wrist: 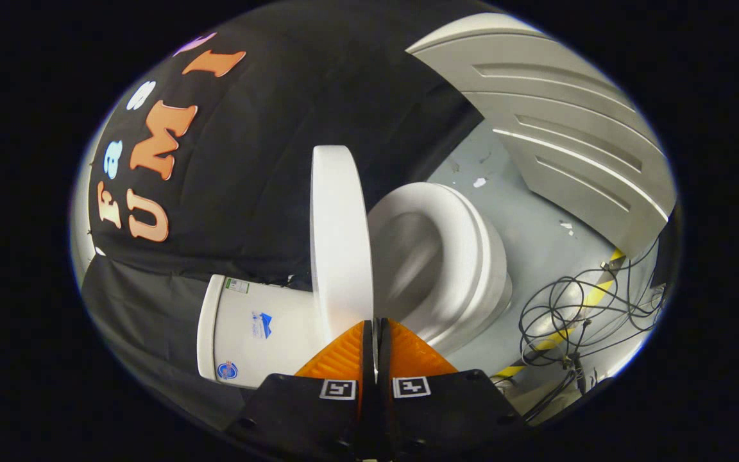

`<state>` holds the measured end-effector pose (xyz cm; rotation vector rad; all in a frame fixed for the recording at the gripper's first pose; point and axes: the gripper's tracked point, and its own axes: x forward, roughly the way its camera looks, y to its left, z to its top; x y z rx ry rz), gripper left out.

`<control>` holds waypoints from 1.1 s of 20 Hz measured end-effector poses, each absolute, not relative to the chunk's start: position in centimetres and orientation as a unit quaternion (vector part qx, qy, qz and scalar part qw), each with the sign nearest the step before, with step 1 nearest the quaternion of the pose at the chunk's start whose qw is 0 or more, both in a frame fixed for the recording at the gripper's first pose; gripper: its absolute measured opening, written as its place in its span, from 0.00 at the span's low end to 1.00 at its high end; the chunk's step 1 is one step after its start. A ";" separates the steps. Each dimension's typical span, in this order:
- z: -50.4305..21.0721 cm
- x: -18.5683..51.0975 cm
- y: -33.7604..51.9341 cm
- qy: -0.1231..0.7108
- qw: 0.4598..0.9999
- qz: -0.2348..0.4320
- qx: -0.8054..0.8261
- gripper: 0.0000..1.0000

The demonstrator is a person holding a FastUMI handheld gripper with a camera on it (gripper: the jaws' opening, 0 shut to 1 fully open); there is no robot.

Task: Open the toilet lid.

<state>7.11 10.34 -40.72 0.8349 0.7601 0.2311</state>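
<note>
The white toilet lid stands raised, well apart from the white seat, and the bowl is exposed. The view is rolled sideways, so the tank lies beside the fingers on the lid's far side. My gripper sits at the lid's front rim. Its two fingers are pressed nearly together, and a thin white sliver of the lid's edge shows between them. The lid runs straight ahead from the fingertips.
A pale panelled door stands beyond the toilet over the grey floor. A tangle of black cables lies on the floor beside the bowl, across a yellow-and-black tape strip. Black cloth hangs behind the tank.
</note>
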 end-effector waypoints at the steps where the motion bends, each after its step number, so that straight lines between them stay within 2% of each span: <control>1: -39.9 7.0 11.1 0.355 0.848 0.115 0.375 0.07; 6: -37.1 6.5 13.0 0.345 0.886 0.109 0.290 0.07; 22: -31.8 5.5 18.5 0.312 0.909 0.125 0.246 0.07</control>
